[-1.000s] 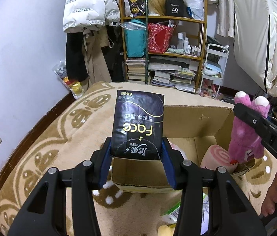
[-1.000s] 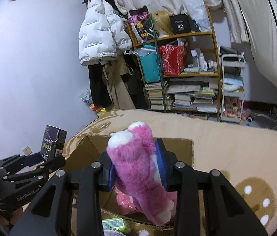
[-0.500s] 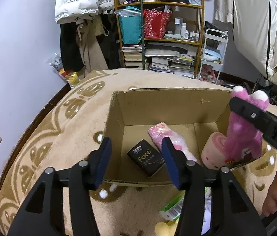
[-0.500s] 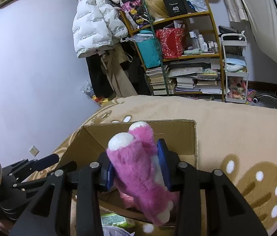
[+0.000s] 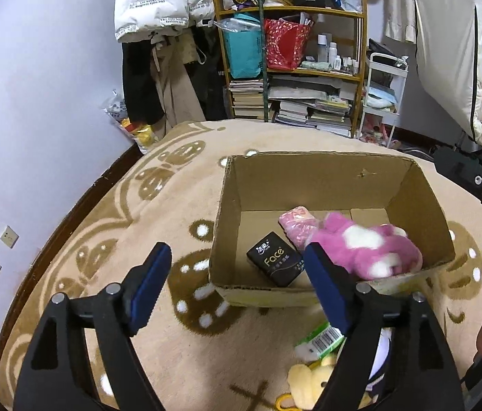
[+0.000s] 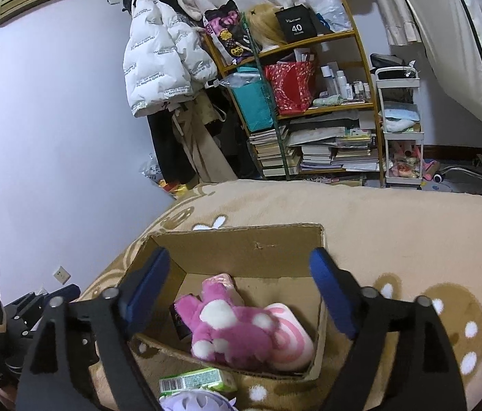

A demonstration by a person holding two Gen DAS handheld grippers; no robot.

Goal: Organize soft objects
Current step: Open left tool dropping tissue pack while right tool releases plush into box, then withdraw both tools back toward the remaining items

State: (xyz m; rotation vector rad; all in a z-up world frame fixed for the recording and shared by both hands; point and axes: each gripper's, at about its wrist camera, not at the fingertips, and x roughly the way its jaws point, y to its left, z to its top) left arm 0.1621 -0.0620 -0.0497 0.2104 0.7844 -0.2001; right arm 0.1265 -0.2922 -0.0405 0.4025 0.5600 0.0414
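Observation:
An open cardboard box (image 5: 313,178) sits on the tan rug; it also shows in the right wrist view (image 6: 248,246). Inside lie a black "Face" tissue pack (image 5: 275,263), a pink wrapped pack (image 5: 297,226) and a pink plush toy (image 5: 360,248), which rests on a pink-and-white swirl cushion (image 6: 289,340) in the right wrist view (image 6: 230,325). My left gripper (image 5: 237,291) is open and empty, above the box's near edge. My right gripper (image 6: 241,291) is open and empty, above the box.
On the rug in front of the box lie a green packet (image 5: 319,337), a yellow plush (image 5: 306,380) and a purple-white soft item (image 6: 193,400). A cluttered wooden shelf (image 5: 292,68) and hanging coats (image 5: 159,10) stand behind. The purple wall is at left.
My left gripper let go of the black tissue pack, which now lies in the box. My right gripper opened and the pink plush dropped into the box. Both grippers pulled back.

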